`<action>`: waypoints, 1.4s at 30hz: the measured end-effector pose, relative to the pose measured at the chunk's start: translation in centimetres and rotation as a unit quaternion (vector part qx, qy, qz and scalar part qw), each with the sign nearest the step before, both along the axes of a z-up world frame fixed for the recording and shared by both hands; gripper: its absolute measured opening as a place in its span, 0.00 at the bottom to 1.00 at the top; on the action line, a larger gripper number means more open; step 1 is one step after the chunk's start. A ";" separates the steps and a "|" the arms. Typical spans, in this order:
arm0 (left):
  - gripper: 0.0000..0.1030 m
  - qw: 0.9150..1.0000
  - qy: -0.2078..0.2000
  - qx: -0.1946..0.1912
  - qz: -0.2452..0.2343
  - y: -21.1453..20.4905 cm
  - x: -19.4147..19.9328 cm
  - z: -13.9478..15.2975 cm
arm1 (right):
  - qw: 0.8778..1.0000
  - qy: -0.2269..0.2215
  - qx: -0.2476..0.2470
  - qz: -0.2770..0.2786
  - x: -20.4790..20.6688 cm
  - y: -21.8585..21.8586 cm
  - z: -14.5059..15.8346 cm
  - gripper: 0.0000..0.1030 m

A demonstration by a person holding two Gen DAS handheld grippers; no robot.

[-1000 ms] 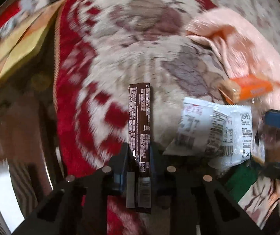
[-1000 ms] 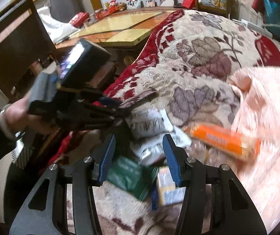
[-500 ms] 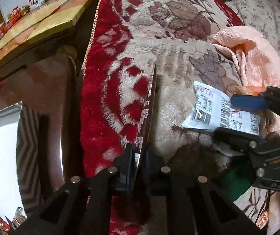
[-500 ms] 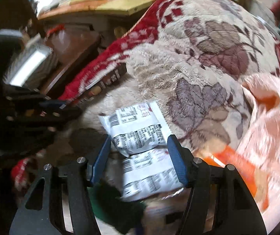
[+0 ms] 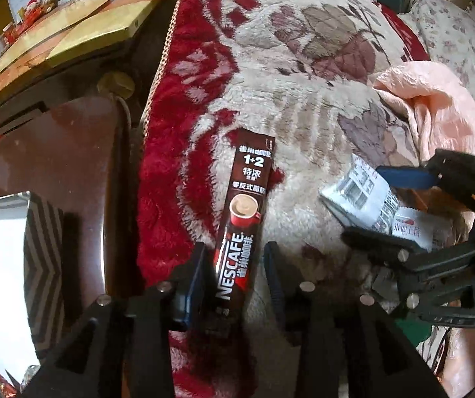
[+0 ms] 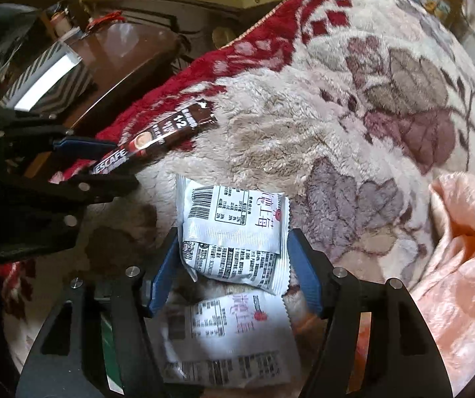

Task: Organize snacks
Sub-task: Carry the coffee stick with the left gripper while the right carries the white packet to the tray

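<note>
snacks here are thin, light sachets on a plush floral blanket (image 5: pixel 304 106). the nescafe coffee stick (image 5: pixel 245 219) lies flat near the blanket's red border, along its left edge, its lower end between the fingers of the left gripper (image 5: pixel 236 272). those jaws are opening, with a gap showing on each side of the stick, so the pads no longer press it. the right gripper (image 6: pixel 234 265) straddles the upper white snack packet (image 6: pixel 234 235), which overlaps a second white packet (image 6: pixel 227 338) nearer the camera. its jaws are opening too and stand about as wide as the packet, the pads just beside its side edges; i cannot tell whether they touch.

handling, as i judge it: the stick is narrow, fairly stiff along its length, glossy and likely slippery, best pinched across its width near one end. the white packets are soft, crinkly and puffy, and would buckle if squeezed hard, so a gentle pinch across the sealed side edges suits them. the deep pile may let thin wrappers sink, so the pads need to reach low.
</note>
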State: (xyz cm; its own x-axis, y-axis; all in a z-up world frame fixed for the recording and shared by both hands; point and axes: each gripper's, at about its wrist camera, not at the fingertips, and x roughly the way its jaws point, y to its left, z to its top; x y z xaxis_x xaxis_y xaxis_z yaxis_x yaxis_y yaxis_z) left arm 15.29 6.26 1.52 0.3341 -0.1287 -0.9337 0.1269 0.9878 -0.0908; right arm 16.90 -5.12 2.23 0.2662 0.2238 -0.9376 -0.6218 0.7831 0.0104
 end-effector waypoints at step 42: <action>0.21 0.979 -0.138 0.040 0.147 6.6 -17.8 8.7 | 0.990 -0.067 0.125 0.001 -16.4 4.0 7.5 0.51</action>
